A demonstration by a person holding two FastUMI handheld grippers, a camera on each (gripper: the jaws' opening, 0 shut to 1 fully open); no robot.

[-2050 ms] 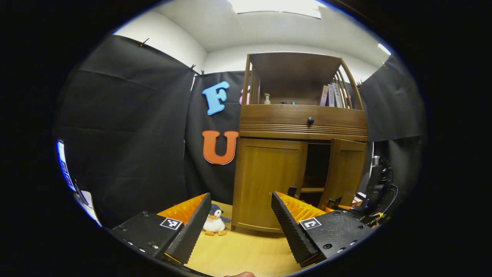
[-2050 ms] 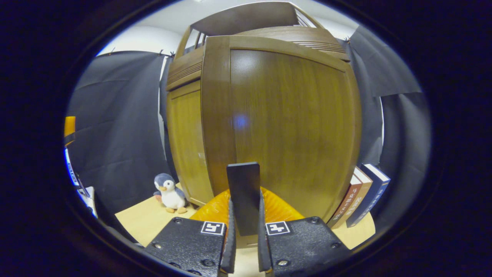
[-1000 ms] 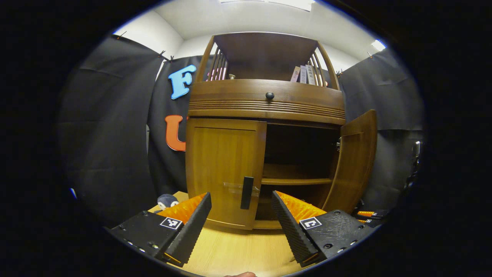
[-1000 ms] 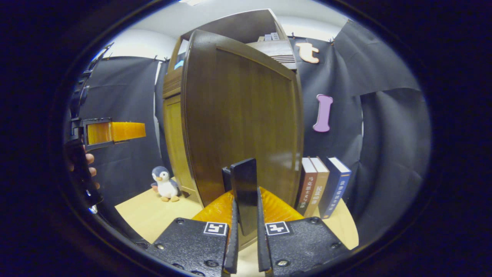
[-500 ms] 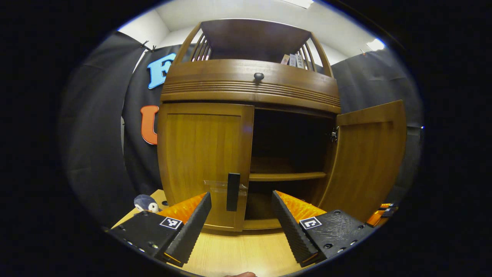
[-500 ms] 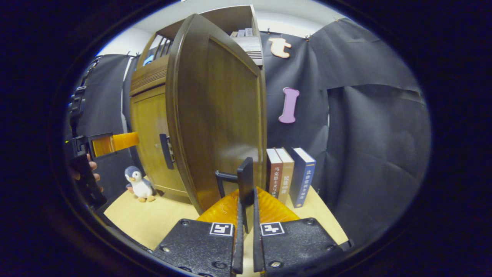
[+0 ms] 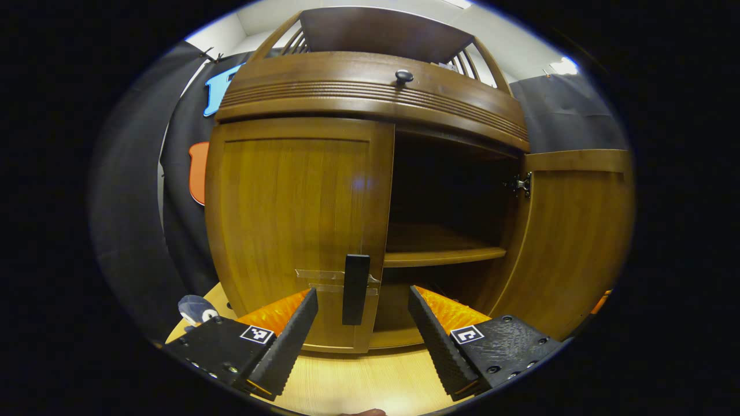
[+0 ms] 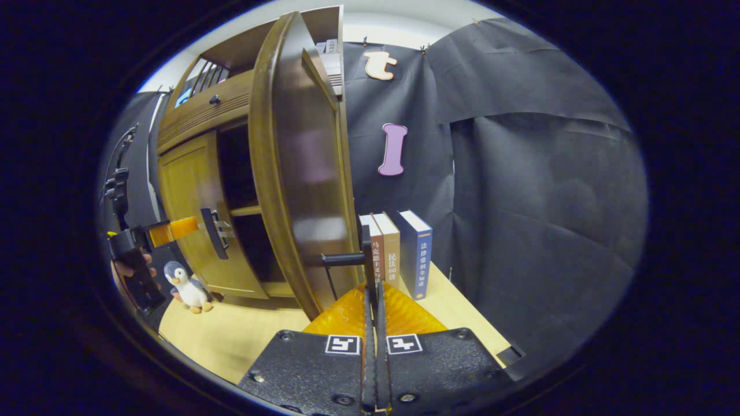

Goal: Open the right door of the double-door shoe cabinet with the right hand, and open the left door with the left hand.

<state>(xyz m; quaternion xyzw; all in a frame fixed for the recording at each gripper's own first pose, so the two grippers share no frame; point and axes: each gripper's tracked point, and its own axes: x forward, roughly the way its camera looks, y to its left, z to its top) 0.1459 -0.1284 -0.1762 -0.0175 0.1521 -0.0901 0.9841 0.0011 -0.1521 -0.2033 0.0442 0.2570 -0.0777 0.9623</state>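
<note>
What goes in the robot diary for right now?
right door: open | right gripper: clamped on right handle | left door: closed | left gripper: open near left handle

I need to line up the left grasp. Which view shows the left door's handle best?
The left gripper view: the handle faces the camera, upright between the open fingers of the left gripper. The right gripper view shows it small and sideways, far off.

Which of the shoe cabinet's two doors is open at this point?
The right door, swung out with its handle clamped in the right gripper. The left door sits flush; the open left gripper straddles its handle.
</note>
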